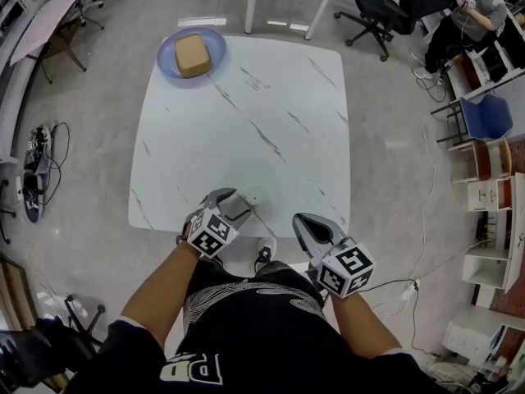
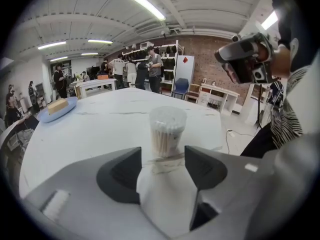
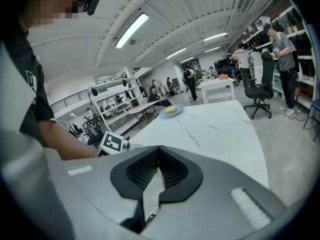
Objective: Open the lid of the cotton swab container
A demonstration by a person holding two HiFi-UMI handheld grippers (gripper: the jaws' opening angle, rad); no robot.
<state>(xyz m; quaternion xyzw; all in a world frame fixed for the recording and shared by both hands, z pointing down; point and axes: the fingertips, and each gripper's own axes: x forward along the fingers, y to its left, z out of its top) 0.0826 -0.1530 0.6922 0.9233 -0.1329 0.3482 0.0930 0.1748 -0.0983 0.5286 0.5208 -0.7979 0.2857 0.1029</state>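
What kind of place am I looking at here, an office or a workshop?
Probably an open lab or workshop: a concrete floor with loose cables, shelving racks and a brick wall, rolling office chairs, and other people standing beyond the white table.

White table (image 1: pixel 246 97) veined grey, blue plate (image 1: pixel 166 60) at 11 o'clock, tan block (image 1: pixel 192 54), clear container (image 2: pixel 168 116) of cream swabs (image 2: pixel 165 140), grey left gripper (image 2: pixel 162 166) and right gripper (image 3: pixel 157 166), black-and-white marker cubes (image 1: pixel 215 232), black shirt (image 1: pixel 246 318).

Cotton swab container (image 2: pixel 167 131) stands on the table (image 1: pixel 246 121) near its front edge, plate (image 1: pixel 192 52) far-left.
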